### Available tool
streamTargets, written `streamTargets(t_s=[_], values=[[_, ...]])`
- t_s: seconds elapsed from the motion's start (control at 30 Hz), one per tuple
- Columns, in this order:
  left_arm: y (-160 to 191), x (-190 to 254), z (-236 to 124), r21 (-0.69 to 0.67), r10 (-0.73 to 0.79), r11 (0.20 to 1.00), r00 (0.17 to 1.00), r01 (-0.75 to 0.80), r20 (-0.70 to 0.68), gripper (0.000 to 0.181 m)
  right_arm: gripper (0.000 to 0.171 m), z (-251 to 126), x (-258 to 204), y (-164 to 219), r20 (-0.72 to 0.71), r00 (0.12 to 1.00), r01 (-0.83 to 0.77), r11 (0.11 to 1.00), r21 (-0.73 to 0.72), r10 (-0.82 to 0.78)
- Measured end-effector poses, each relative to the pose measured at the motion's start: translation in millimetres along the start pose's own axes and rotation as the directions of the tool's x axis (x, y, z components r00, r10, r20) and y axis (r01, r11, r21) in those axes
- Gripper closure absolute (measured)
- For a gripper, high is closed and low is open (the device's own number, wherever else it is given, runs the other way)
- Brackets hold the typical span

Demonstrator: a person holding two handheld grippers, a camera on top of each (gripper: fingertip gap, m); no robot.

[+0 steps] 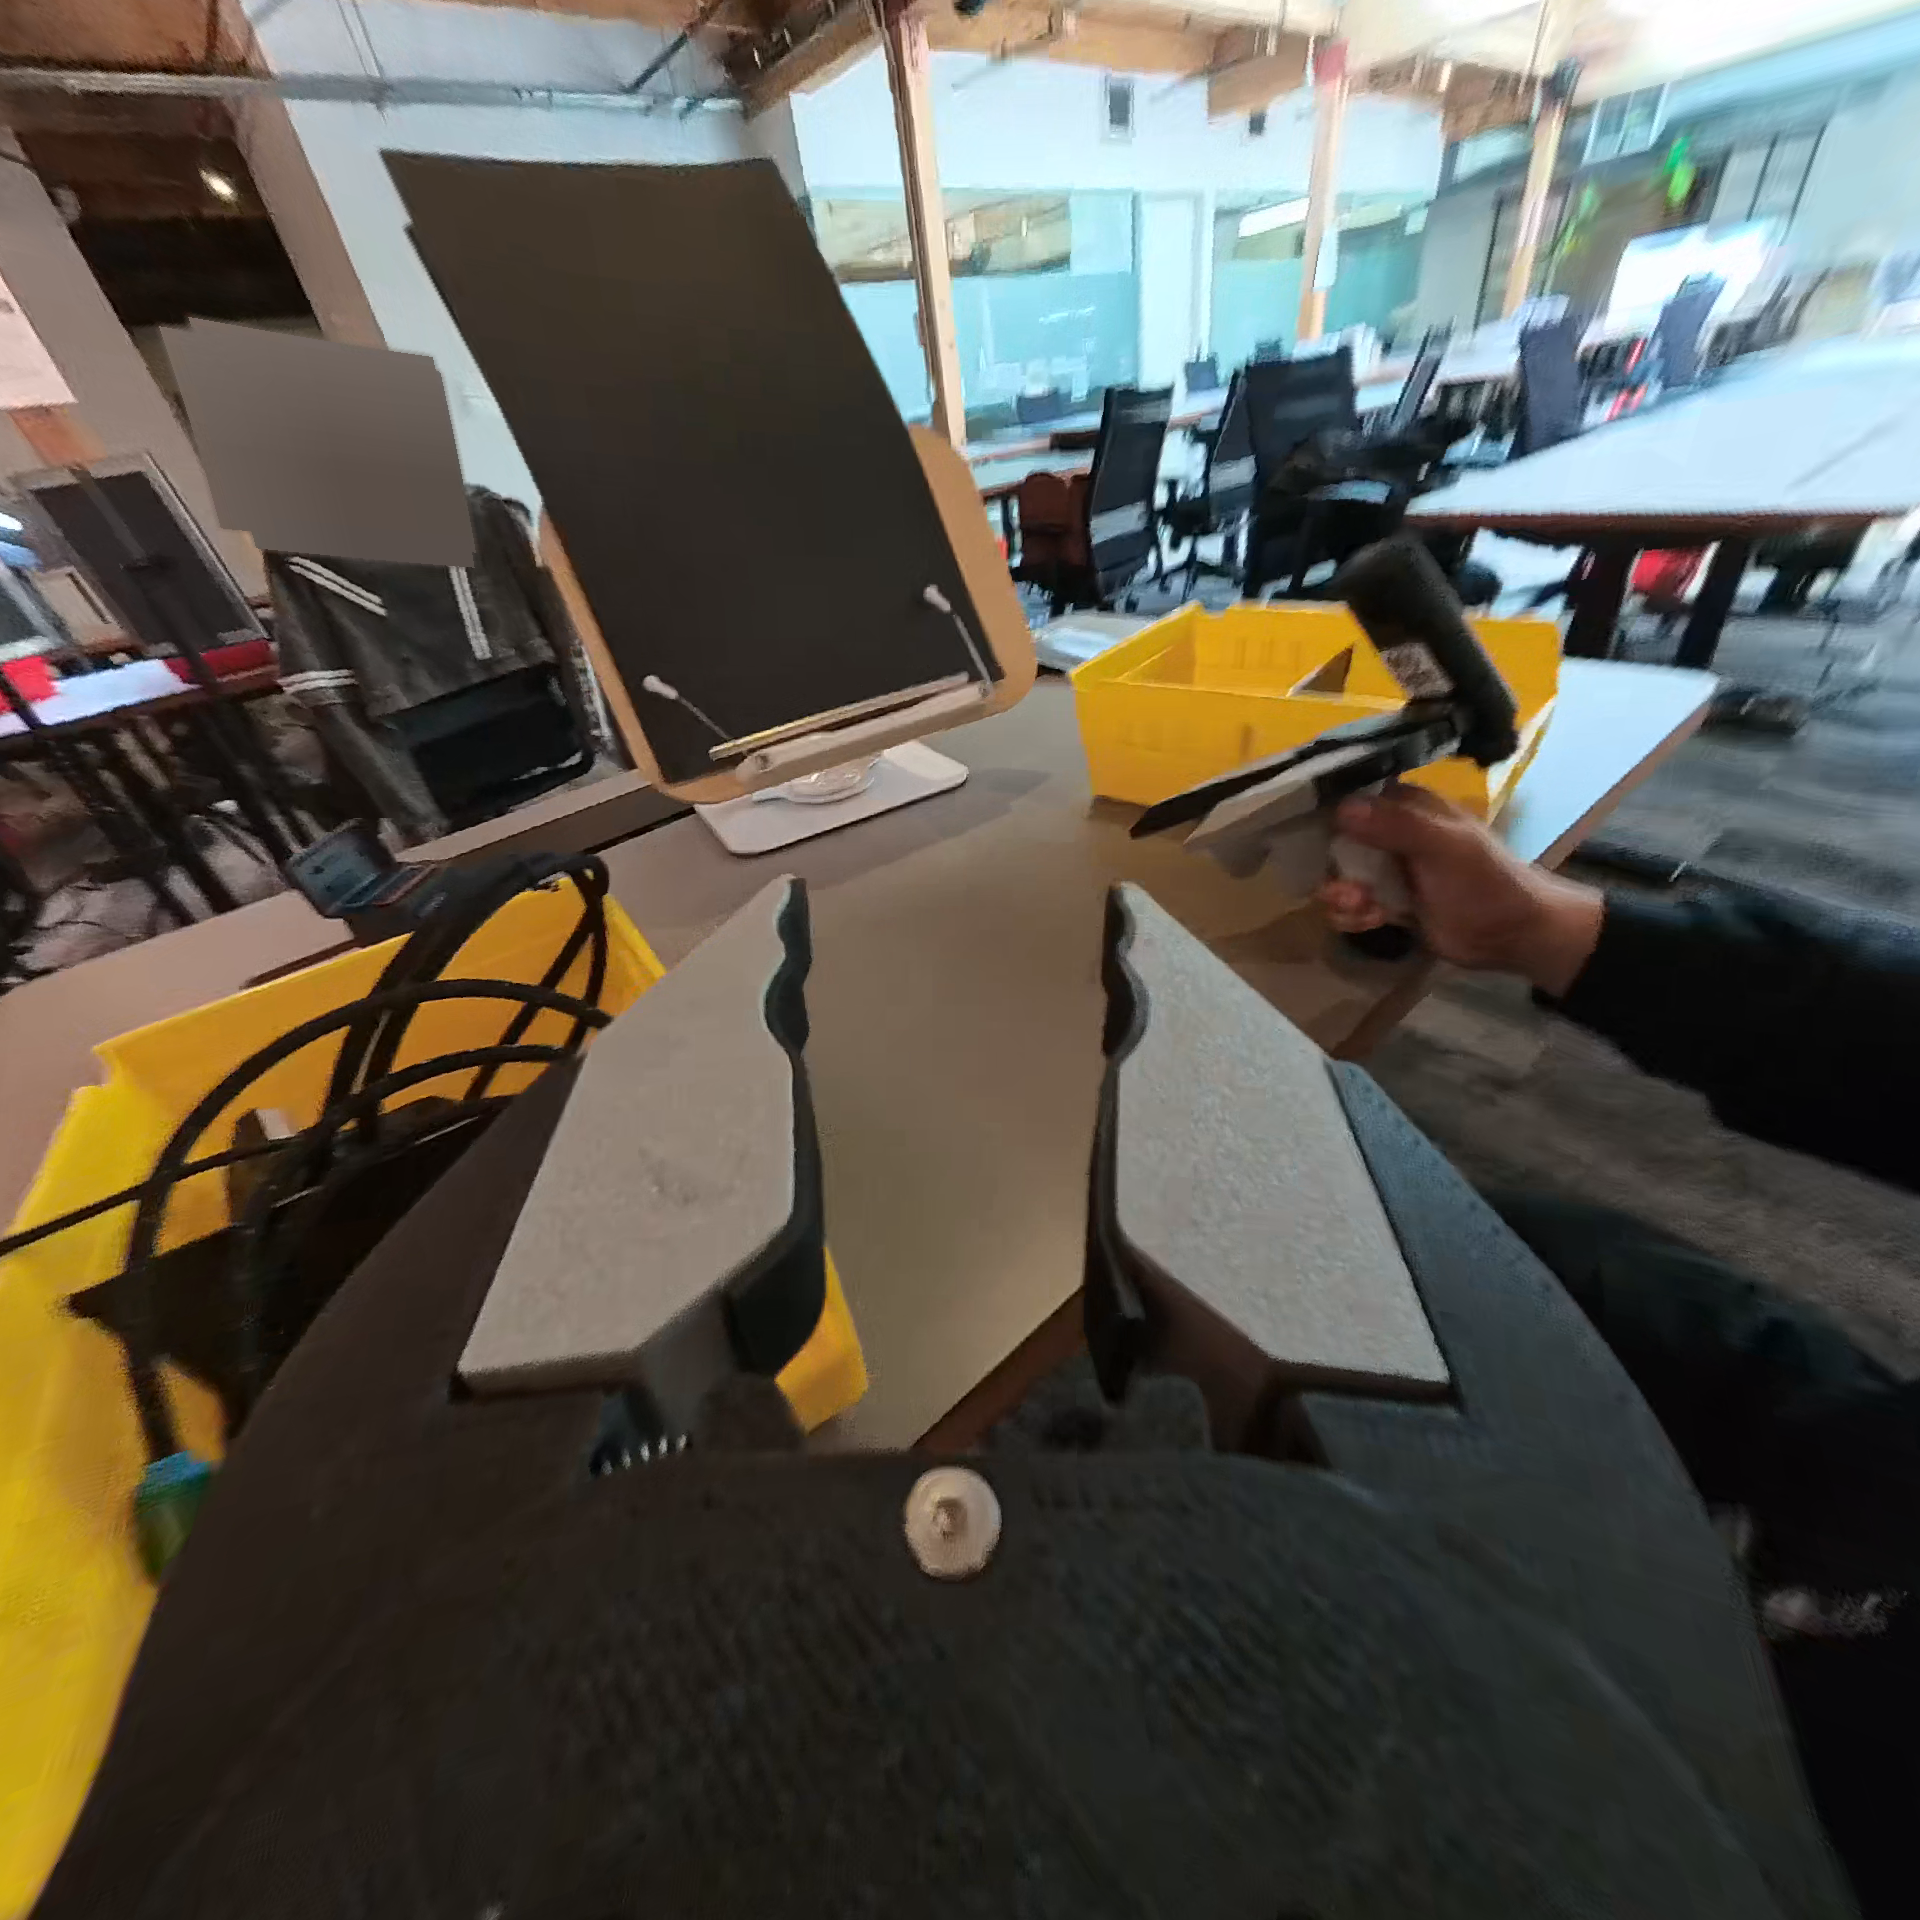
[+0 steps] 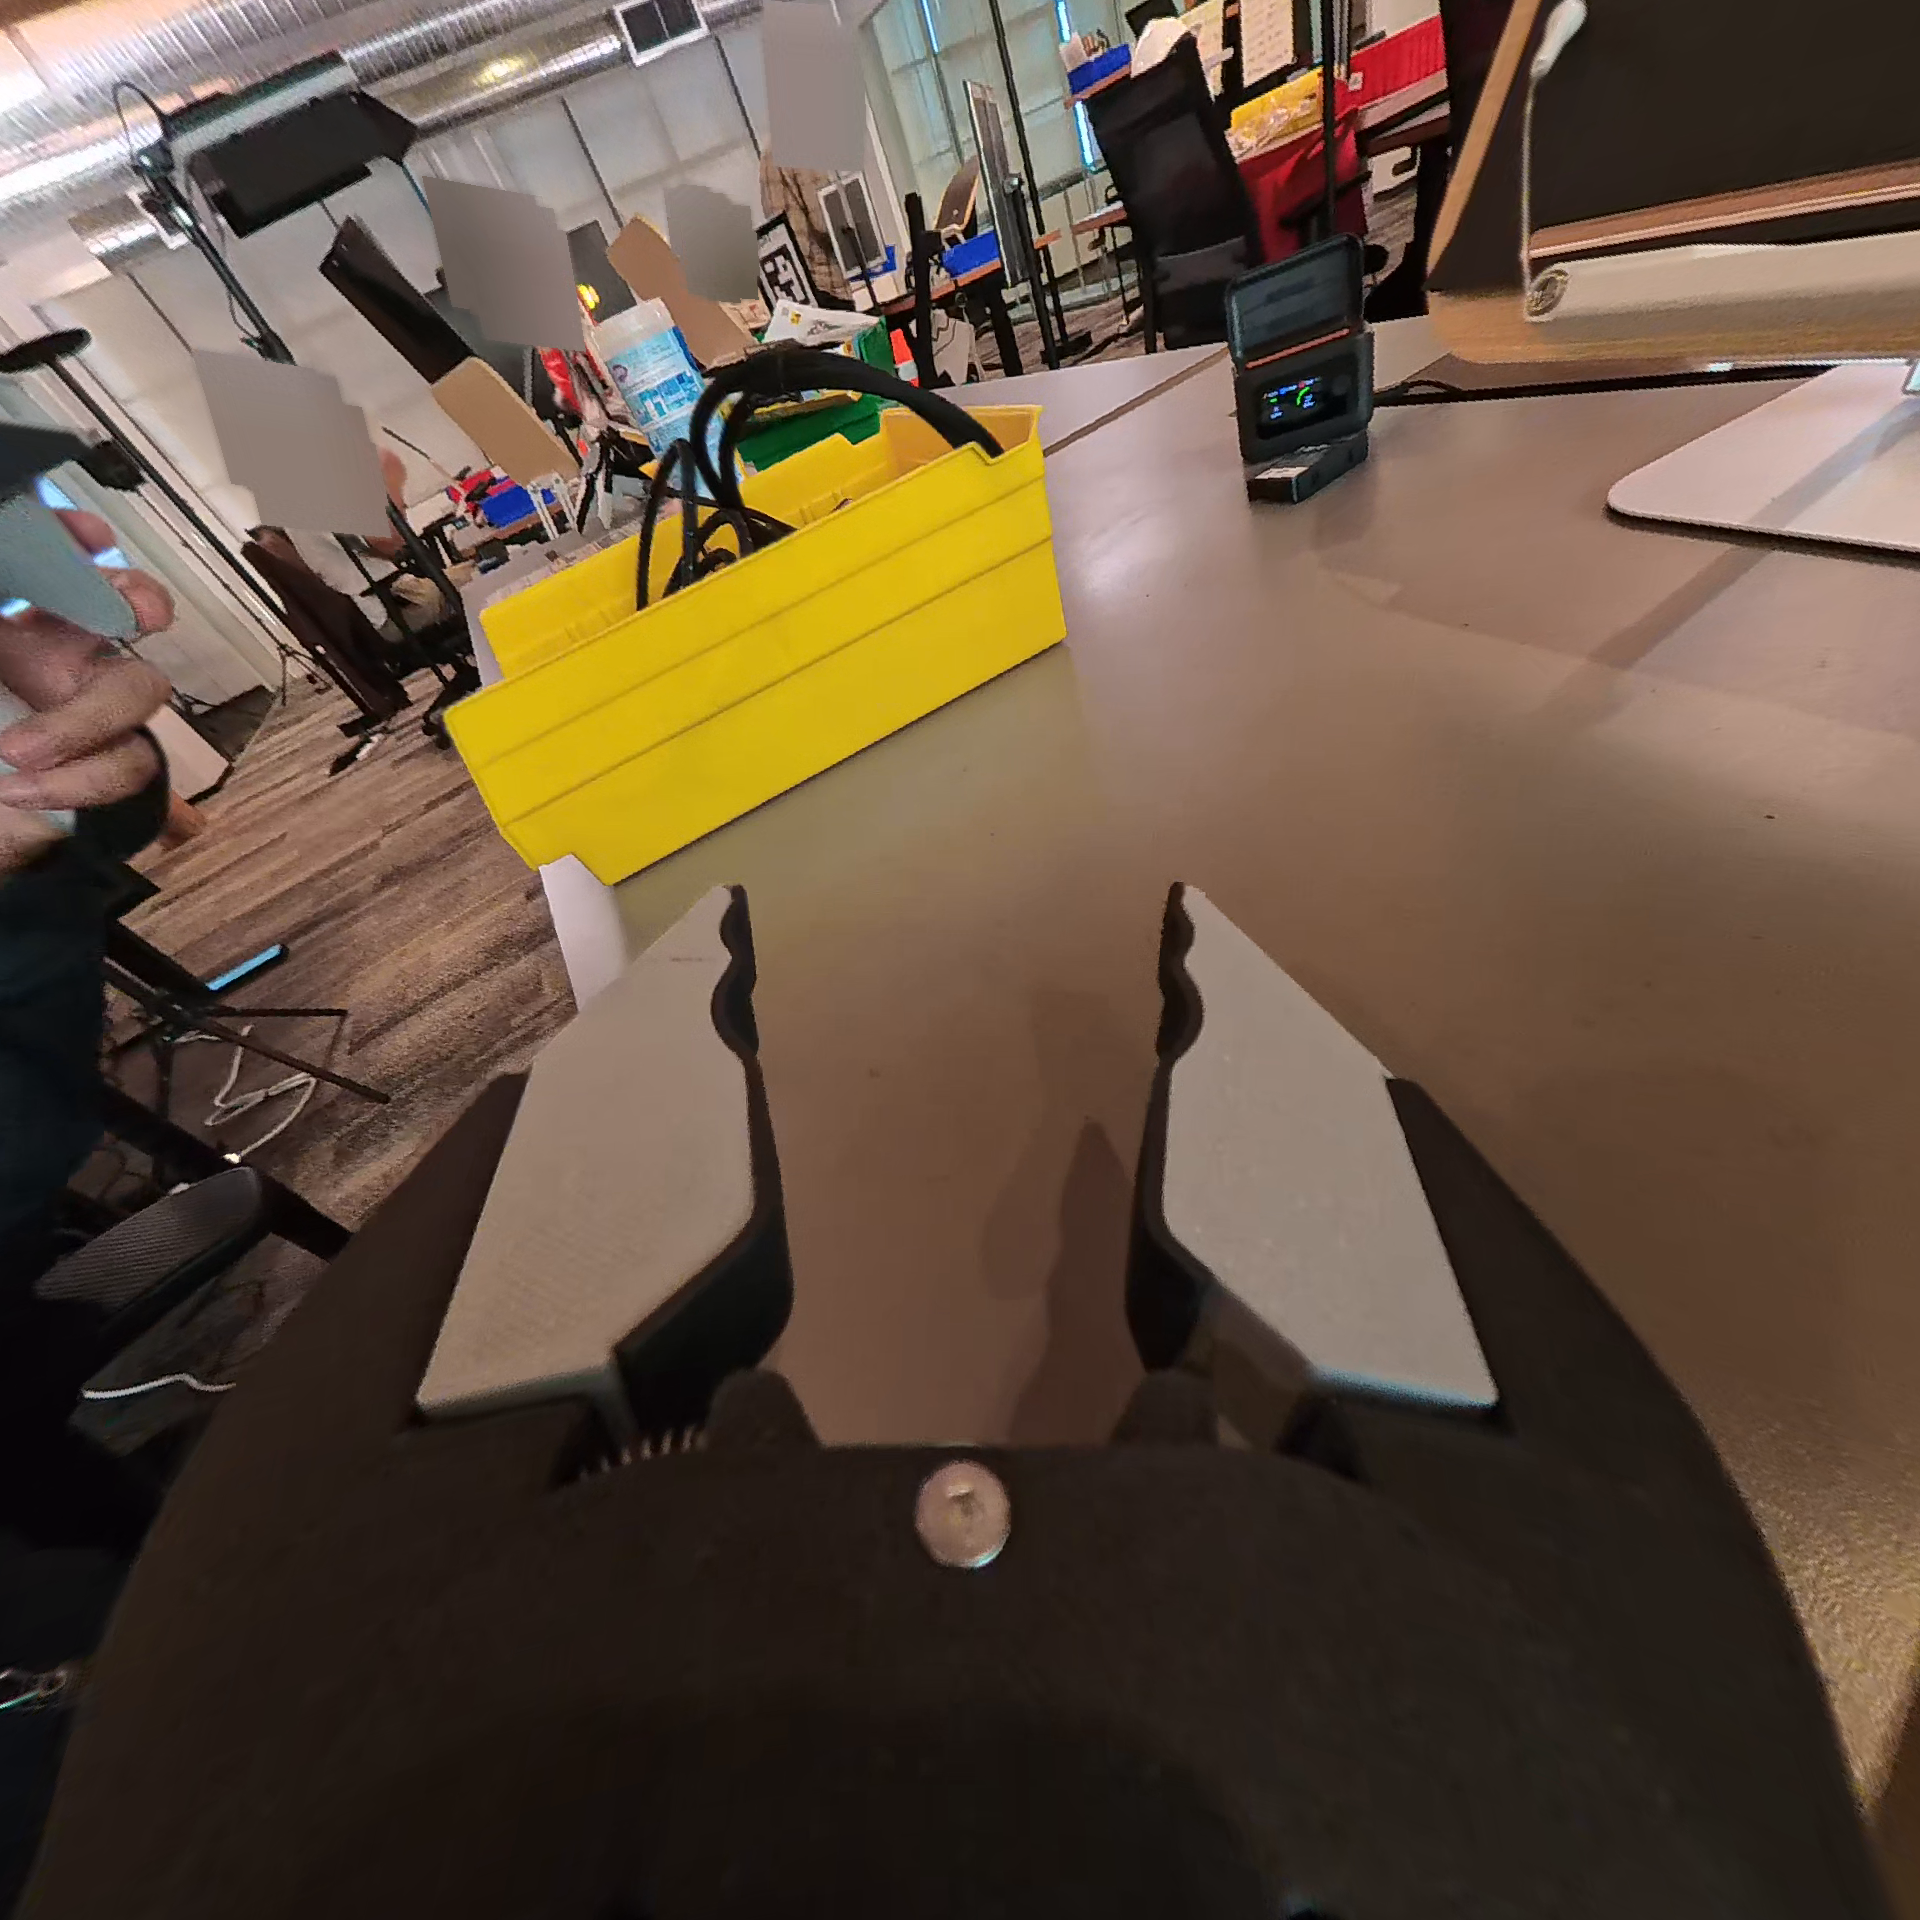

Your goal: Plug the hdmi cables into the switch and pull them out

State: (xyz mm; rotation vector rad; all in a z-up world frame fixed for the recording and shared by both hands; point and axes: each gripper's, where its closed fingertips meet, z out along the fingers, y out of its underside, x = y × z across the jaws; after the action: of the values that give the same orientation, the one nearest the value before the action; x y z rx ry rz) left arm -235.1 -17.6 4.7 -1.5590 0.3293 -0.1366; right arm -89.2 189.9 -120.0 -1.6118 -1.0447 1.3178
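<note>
You hold both tongs, left (image 1: 951, 940) and right (image 2: 956, 935), spread apart, empty, above bench (image 2: 1351, 831). HDMI cables (image 2: 727, 457) coiled in yellow bin (image 2: 769, 675); switch not visible. Judgement: nothing plugged yet, whole task remains.

Ahead of your left gripper (image 1: 951, 904) the counter (image 1: 935, 1039) lies bare between the parted fingers. A yellow bin (image 1: 260, 1039) of looped black cables (image 1: 436, 997) crowds its left side, and a stand with a dark board (image 1: 686, 468) blocks the far edge. Your right gripper (image 2: 956, 904) also has bare counter ahead, with the same bin to its front left and a small black device (image 2: 1299, 374) well beyond.
</note>
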Motion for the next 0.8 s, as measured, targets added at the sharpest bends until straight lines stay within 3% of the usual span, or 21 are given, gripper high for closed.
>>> streamTargets(t_s=[0.13,0.4,0.53,0.7,0.8], values=[[0,-31,2,0.088,-0.167,0.983,0.983,0.160,0.080,0.126,0.095,2,-3,3,-0.019,0.999,0.049,0.999,-0.023,-0.049],[34,-74,19,0.049,-0.206,0.978,0.959,0.201,0.192,0.127,0.101,9,-8,5,0.009,0.996,0.090,0.995,-0.046,-0.090],[37,-75,35,0.020,-0.199,0.980,0.966,0.198,0.165,0.124,0.101,17,-8,6,0.020,0.994,0.108,0.992,-0.065,-0.107],[12,-66,44,0.123,-0.279,0.955,0.957,0.269,0.075,0.129,0.100,25,-12,16,0.033,0.988,0.153,0.980,-0.131,-0.150],[14,-52,49,0.074,-0.277,0.959,0.960,0.274,0.043,0.125,0.104,25,-14,15,0.021,0.983,0.186,0.975,-0.122,-0.185]])
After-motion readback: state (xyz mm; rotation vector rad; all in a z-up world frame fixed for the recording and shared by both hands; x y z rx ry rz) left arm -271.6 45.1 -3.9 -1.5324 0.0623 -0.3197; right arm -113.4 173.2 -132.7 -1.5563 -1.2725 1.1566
